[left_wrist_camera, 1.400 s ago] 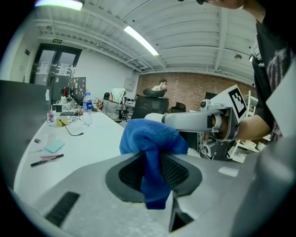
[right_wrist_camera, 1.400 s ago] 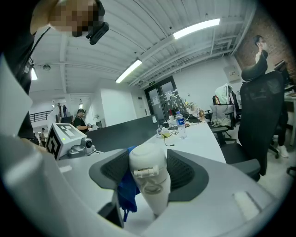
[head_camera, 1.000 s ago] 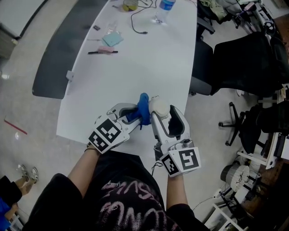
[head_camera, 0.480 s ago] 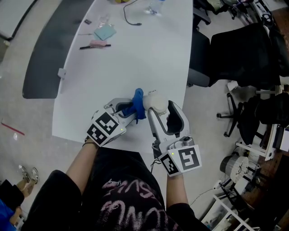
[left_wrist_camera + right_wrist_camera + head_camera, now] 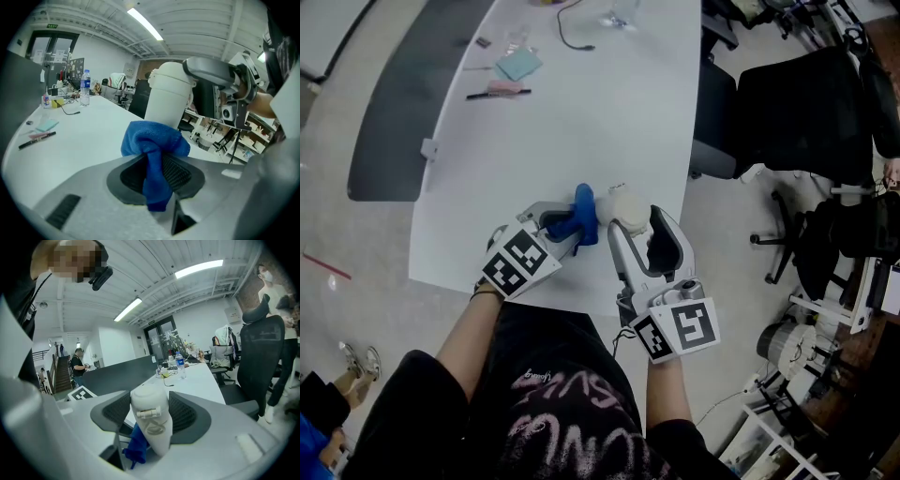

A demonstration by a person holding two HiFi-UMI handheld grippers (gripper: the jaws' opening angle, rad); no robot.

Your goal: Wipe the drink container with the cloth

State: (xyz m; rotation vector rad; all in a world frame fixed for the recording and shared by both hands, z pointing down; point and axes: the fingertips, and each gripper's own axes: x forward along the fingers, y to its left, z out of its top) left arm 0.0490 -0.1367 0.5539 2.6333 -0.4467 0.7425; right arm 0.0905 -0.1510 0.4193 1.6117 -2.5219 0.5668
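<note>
Starting at 9 o'clock in the head view, the left gripper (image 5: pixel 569 225) sits over the near edge of the long white table (image 5: pixel 581 112). Its jaws are closed down narrow on a bunched blue microfibre cloth (image 5: pixel 584 210). Only the left gripper view shows how: the cloth (image 5: pixel 154 145) is pinched between the black ribbed pads (image 5: pixel 177 171), a tail hanging towards the camera, its bunched top up against the wall of the white cylindrical lidded drink container (image 5: pixel 169 93).

Centre now: the head view has the container (image 5: pixel 628 208) just right of the cloth, above the table's near edge. At 3 o'clock the right gripper (image 5: pixel 636 230) clamps it.

The right gripper view adds the lid's small hinge bar, facing the camera, on the tilted container (image 5: pixel 151 423). The cloth (image 5: pixel 137 446) peeks out at 7 o'clock. A black office chair (image 5: pixel 260 348) stands far right.
</note>
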